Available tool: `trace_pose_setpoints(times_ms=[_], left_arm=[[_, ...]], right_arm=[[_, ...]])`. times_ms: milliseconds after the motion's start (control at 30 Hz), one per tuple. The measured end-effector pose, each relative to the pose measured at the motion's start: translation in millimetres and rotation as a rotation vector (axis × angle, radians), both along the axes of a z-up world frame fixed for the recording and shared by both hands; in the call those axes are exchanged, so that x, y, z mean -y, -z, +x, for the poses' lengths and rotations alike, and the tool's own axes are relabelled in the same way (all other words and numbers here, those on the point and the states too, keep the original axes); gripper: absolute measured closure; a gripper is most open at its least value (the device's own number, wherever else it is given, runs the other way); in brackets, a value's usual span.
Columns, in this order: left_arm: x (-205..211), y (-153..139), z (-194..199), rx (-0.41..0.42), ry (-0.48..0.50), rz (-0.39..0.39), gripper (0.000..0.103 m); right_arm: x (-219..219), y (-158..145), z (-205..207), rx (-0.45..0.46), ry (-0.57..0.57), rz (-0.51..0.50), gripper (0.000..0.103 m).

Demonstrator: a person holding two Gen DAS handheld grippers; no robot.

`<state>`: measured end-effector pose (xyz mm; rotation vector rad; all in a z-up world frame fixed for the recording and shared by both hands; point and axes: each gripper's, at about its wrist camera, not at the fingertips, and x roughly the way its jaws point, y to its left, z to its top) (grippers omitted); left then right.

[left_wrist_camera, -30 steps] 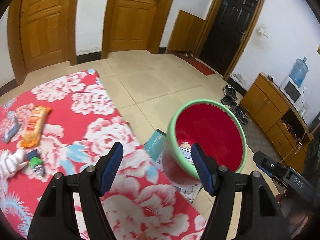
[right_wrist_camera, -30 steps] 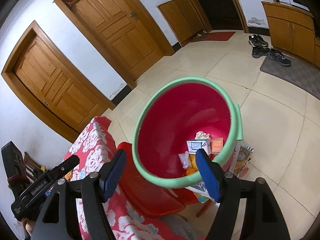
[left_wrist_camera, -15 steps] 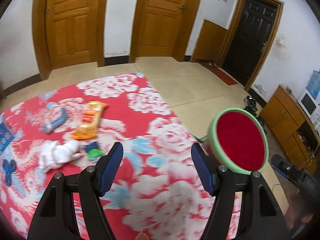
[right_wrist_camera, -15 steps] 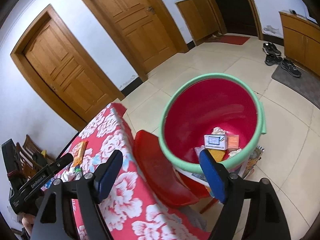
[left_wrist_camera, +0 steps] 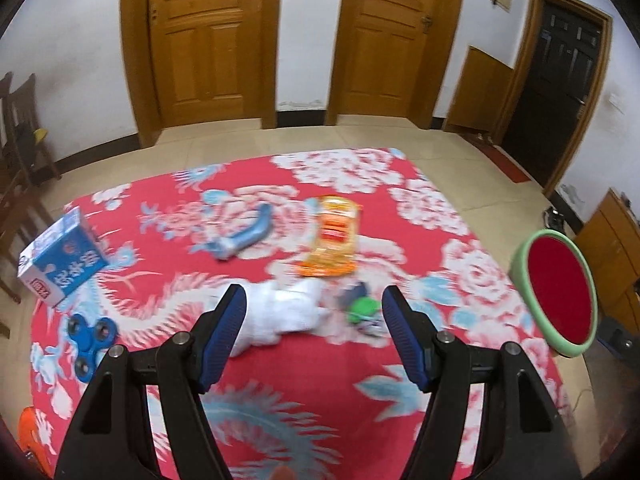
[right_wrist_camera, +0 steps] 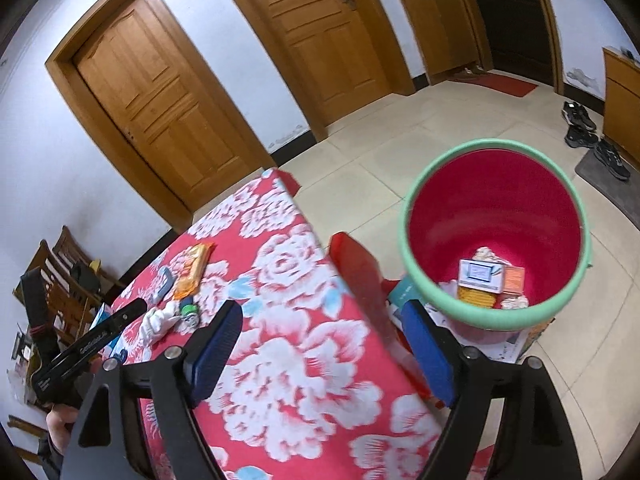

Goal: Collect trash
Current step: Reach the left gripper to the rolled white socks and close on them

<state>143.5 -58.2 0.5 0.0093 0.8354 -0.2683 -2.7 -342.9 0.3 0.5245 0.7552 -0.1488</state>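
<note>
**Six loose items on the floral surface, one bin beside it**

On the red surface (left_wrist_camera: pixel 432 240) with white flowers lie six separate things — one orange snack wrapper (left_wrist_camera: pixel 334 242), one crumpled white tissue (left_wrist_camera: pixel 282 312), one small green-capped item (left_wrist_camera: pixel 362 310), one curved blue piece (left_wrist_camera: pixel 246 236), one blue fidget spinner (left_wrist_camera: pixel 90 338) and one blue-and-white box (left_wrist_camera: pixel 62 262). The box carries large white characters, too blurred to read. The wrapper is flat, clear-edged and striped orange; the tissue sits just beside the green-capped item, both near the middle of the surface.

One red bin (right_wrist_camera: pixel 494 236) with a green rim stands on the floor past the surface's corner — inside it are a white carton, an orange carton, a yellow packet and crumpled paper.

The left gripper (left_wrist_camera: pixel 312 334) hangs spread over the tissue, nothing between its blue pads. The right gripper (right_wrist_camera: pixel 322 344) has just been opening; it is spread too and empty, above the surface's edge. Its view shows lettering on the left tool's side, not legible in full.
</note>
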Motion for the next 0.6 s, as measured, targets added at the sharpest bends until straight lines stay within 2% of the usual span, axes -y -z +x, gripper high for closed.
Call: trace_pose_setpoints(times_ms=[267,600], left_arm=[[-31,28,22,-0.048,-0.053,-0.009,0.033],[-37,52,31,-0.077,-0.072,-0.019,0.033]], right_arm=[[-29,-2,22,-0.020,-0.043,-0.038,0.019],[-54,5,50,-0.048,-0.086,-0.066,0.018]])
